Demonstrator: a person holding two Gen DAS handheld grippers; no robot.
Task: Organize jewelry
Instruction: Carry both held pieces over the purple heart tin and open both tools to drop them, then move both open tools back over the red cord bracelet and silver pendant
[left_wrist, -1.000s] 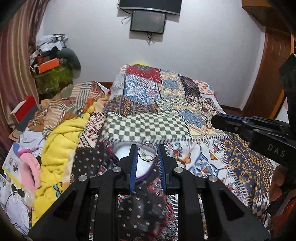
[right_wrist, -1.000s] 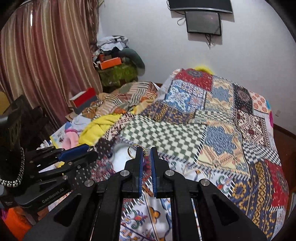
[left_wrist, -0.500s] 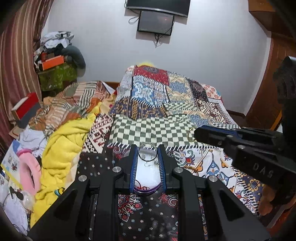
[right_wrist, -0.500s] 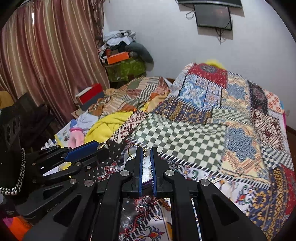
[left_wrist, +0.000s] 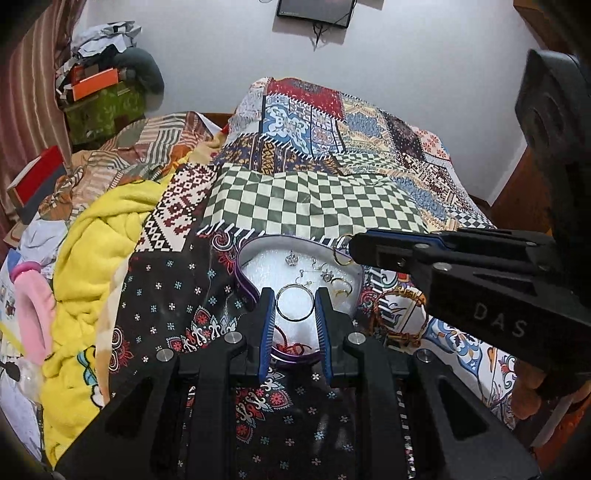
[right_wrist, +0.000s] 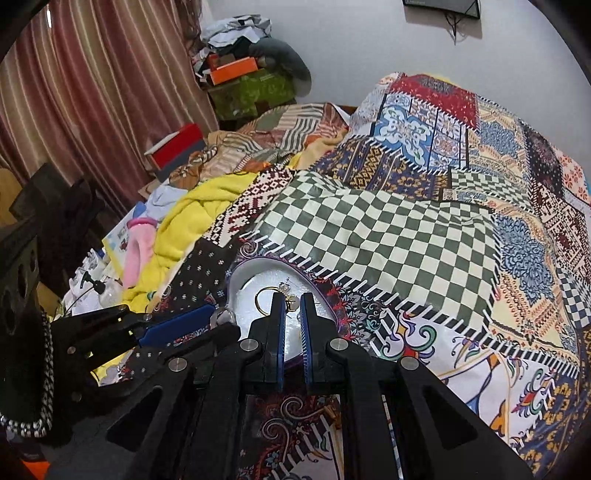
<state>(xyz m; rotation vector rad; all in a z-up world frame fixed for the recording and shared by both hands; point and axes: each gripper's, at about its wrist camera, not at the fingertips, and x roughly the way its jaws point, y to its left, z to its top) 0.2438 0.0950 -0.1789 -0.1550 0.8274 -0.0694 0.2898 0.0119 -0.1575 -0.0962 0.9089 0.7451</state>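
left gripper (left_wrist: 294, 303) clamps silver hoop (left_wrist: 294, 302) over white tray (left_wrist: 258, 243) | right gripper (right_wrist: 291, 302) nearly closed, pinches gold hoop earring (right_wrist: 263, 300) above tray | tray on bed quilt (left_wrist: 314, 199)

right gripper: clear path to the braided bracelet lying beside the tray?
Probably not yet. The right gripper is shut on a gold hoop earring above the tray. The braided bracelet lies uncovered on the bedspread, so the fingers must first release.
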